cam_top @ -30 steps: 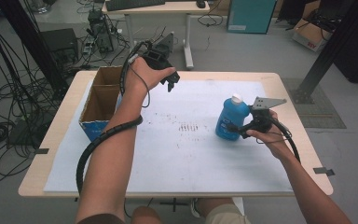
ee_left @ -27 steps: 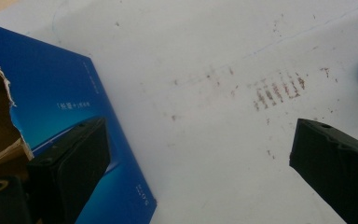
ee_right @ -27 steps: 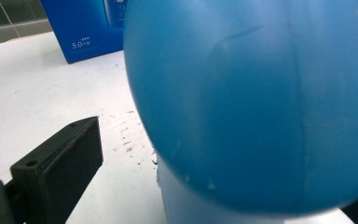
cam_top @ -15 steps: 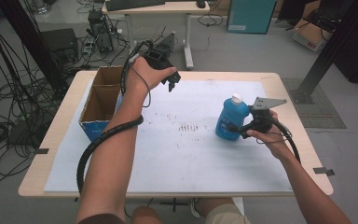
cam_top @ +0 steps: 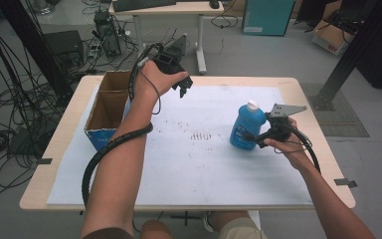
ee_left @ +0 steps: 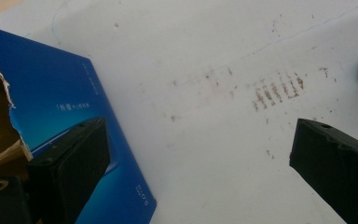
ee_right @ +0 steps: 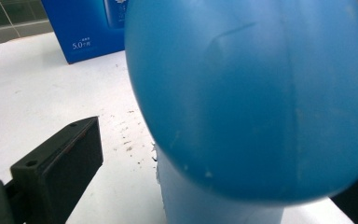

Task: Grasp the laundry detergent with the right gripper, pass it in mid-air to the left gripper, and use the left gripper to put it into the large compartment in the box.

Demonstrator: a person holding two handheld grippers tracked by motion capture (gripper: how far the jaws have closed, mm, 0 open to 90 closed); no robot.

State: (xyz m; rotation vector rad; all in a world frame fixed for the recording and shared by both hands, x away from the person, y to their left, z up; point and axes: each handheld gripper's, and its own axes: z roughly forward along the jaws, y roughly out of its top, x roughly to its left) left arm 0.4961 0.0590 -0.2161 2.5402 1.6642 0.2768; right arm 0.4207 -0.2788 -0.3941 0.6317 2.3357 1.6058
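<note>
Item: blue bottle [cam_top: 246, 130] with white cap, standing on the white sheet [cam_top: 194, 159] that covers the tabletop [cam_top: 308, 99], right of centre and well apart from the cardboard box [cam_top: 107, 112] at the left edge.

Orientation: upright; long axis vertical, cap pointing up. The label side appears to face the person; I cannot read it.

Right gripper [cam_top: 258, 137]: low at the bottle's right side, jaws around the lower body. In the right gripper view the blue body [ee_right: 256, 93] bulges between the jaws; one jaw stands visibly clear of it, so they look spread and not yet pressing, though the far jaw's contact is hidden.

Left gripper [cam_top: 181, 89]: raised above the far-left part of the sheet near the box, jaws wide and holding nothing; its own view looks down at the box's blue wall [ee_left: 74, 121] and stained sheet.

Risks, as judged:
- Low grip on a tall rounded body: the bottle may tip or pivot when lifted.
- Smooth curved plastic: uneven closing could squirt it out sideways or push it over.
- Hard squeezing may dent it or force liquid at the cap.
</note>
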